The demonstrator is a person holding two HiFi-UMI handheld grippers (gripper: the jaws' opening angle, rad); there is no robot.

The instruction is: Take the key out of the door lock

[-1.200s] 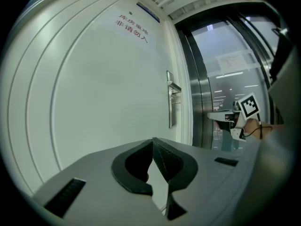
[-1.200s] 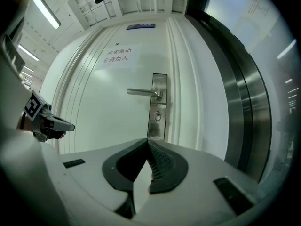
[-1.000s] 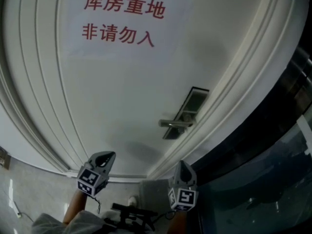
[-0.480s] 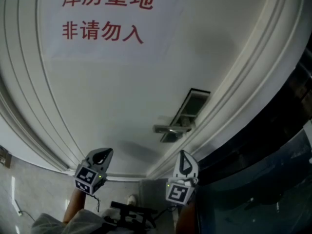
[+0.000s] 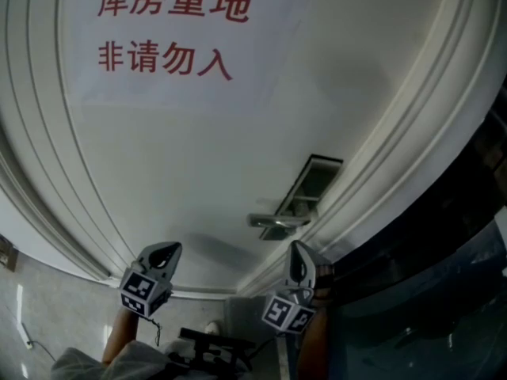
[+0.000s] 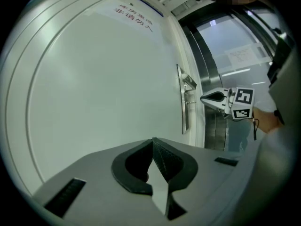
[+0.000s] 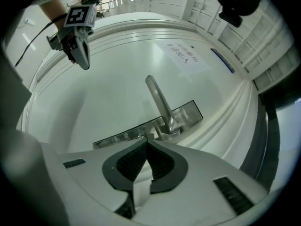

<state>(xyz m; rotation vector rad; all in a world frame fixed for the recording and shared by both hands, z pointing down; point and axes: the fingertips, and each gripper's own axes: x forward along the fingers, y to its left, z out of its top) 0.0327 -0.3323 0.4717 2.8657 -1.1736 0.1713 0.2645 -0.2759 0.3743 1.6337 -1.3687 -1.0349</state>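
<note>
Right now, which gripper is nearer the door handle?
Right. The right gripper sits just below the door handle, aimed at the lock plate. The left gripper is off to the handle's left, facing the bare door.

— What sits nearest the lens?
— The left claw, its jaws closed tip to tip with nothing between them, facing a white door.
— And the lock plate?
— It stands upright by the door's right edge. The handle juts from its upper part. Just under that a thin stub sticks out, too small to make out.
— Anything right of the plate?
— The right claw, its tip near the stub and apart from the plate. Well above and left of the plate hangs a paper sign with red print.
</note>
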